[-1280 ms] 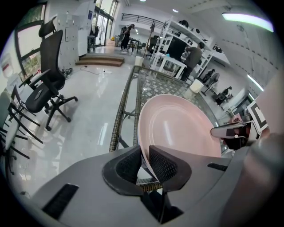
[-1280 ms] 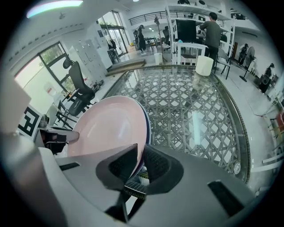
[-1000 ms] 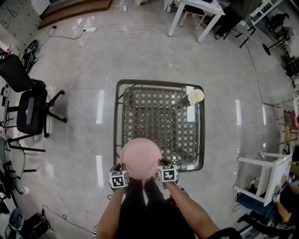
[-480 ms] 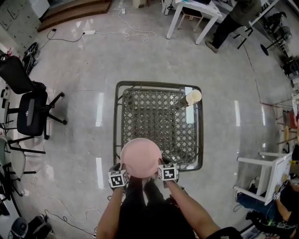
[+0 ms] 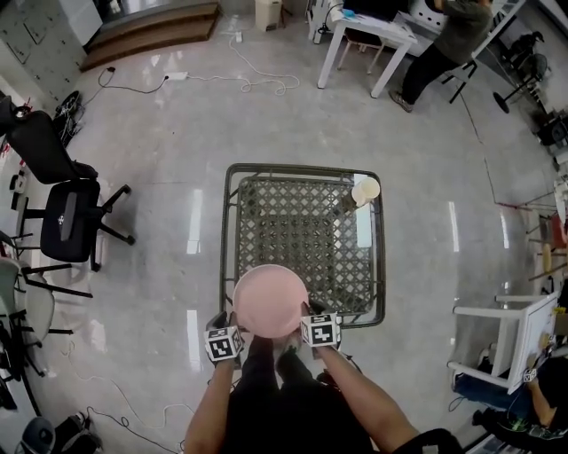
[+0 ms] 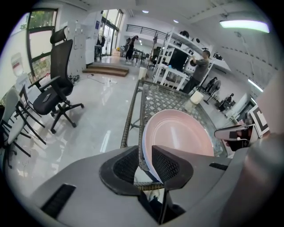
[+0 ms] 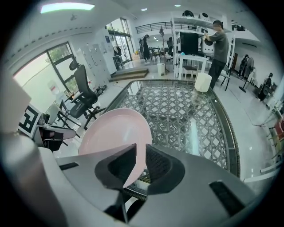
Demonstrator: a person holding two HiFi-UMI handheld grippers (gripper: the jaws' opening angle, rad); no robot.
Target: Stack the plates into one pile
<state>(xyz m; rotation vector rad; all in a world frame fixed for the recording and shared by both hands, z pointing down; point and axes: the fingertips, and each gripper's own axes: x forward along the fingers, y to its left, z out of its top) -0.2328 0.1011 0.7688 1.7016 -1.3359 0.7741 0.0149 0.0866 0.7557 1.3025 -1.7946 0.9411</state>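
Observation:
A pink plate (image 5: 271, 300) lies at the near edge of the glass-topped wicker table (image 5: 226, 230). In the left gripper view a pale rim of another plate (image 6: 143, 148) shows under the pink plate (image 6: 177, 133). My left gripper (image 5: 232, 319) is at the plate's left rim. The rim runs between its jaws (image 6: 145, 162), with a gap on the outer side. My right gripper (image 5: 306, 315) is at the right rim, and its jaws (image 7: 141, 162) are opening with the edge of the pink plate (image 7: 115, 133) between them.
A cream cup (image 5: 366, 189) stands at the table's far right corner. A black office chair (image 5: 67, 222) is on the floor to the left and a white frame (image 5: 506, 337) to the right. A person (image 5: 448, 31) stands by a white desk (image 5: 368, 27) at the back.
The plate and both grippers stay at the table's near edge. The person at the back has walked toward the right. The head view has shifted slightly.

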